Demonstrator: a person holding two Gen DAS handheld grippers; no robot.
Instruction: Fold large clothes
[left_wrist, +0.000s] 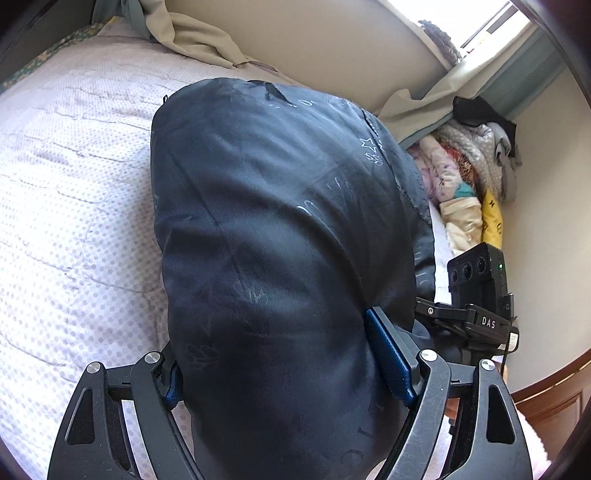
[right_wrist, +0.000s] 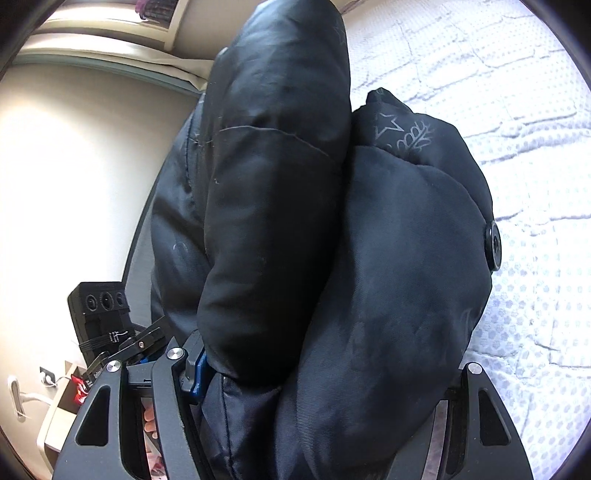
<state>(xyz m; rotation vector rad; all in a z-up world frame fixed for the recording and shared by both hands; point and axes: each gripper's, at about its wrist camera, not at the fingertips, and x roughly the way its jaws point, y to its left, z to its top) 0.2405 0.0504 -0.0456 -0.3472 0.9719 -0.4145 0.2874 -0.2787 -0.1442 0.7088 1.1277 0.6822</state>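
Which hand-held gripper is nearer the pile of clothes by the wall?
Right. The right hand-held gripper sits just before the pile of clothes; the left hand-held gripper, clamping the jacket, is farther.

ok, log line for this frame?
stage: carrying folded jacket over bed | left tongs: clamped on jacket | right tongs: clamped on jacket

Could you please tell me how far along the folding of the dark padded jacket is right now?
The jacket already looks bundled into thick layers. Both the left claw and right claw grip it over the bed. It probably still needs laying flat; the clothes pile is unfolded.
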